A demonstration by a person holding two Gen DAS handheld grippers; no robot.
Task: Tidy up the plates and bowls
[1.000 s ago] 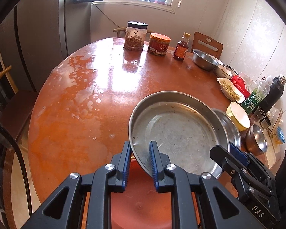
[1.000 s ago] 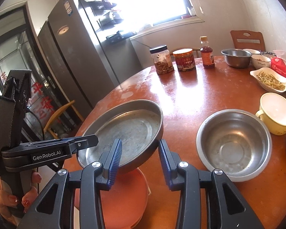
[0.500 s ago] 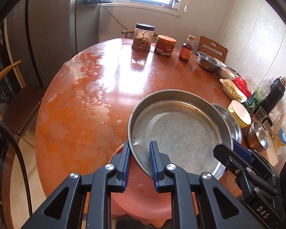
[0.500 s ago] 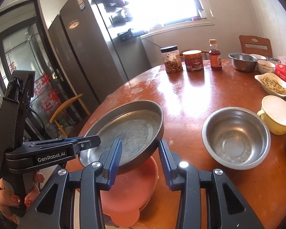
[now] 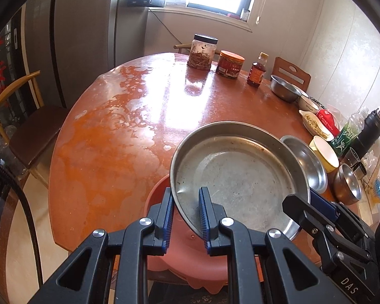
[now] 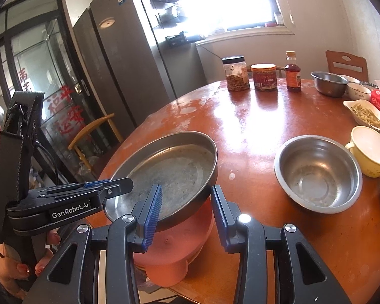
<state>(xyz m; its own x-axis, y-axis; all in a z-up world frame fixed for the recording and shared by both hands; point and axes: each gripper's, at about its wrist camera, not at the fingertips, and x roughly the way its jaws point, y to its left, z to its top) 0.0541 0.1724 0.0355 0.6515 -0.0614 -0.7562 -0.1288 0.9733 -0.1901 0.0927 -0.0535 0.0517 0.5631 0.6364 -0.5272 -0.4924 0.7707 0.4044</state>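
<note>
Right, from the left wrist first: the left gripper [image 5: 184,214] has its blue fingers [image 5: 167,215] pinched tight on the near rim of the big metal pan [image 5: 240,177], one finger outside the wall, one inside. The pan sits tilted above a pink plastic bowl [image 5: 159,195] at the near edge of the round orange table [image 5: 109,139]. The right gripper [image 5: 314,205] reaches in from the lower right, and it grips the pan's rim on that side. Just past the pan lies a steel bowl [image 5: 306,162], then a yellow cup [image 5: 325,153] and a small dark metal cup [image 5: 348,185]. Far across the table stand a clear jar [image 5: 202,52], a red-lidded jar [image 5: 230,63] and a sauce bottle [image 5: 257,72].

Over to the right wrist: the right gripper [image 6: 186,211] is partly closed, fingers [image 6: 153,207] straddling the pan's [image 6: 169,169] near rim, one inside and one against the outer wall. The pan hangs over the pink bowl [image 6: 179,248], which juts over the table's [image 6: 266,121] edge. The left gripper [image 6: 114,185] comes in from the left, clamped on the pan's rim, with a hand [image 6: 33,268] on its handle below. To the right, apart from the pan, sits the steel bowl [image 6: 319,172], with the yellow cup [image 6: 372,149] just beside it. A dish of noodles [image 6: 367,114] lies beyond.
</note>
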